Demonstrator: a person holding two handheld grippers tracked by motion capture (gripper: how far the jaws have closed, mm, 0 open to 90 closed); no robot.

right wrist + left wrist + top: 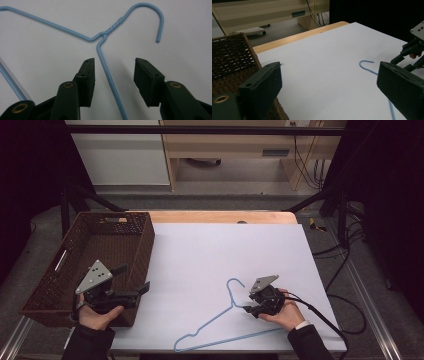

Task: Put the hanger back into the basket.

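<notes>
I find no readable text, label, brand, number or sign anywhere on what I see.

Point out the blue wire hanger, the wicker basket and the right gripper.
blue wire hanger (113, 25), right gripper view, on the twisted neck below the hook.
wicker basket (143, 245), high view, on its right wall.
right gripper (113, 75), right gripper view, midway between its jaws, which straddle the hanger's wire without pressing it.

Glossy blue wire hanger, seemingly matt table, woven wicker basket
</notes>
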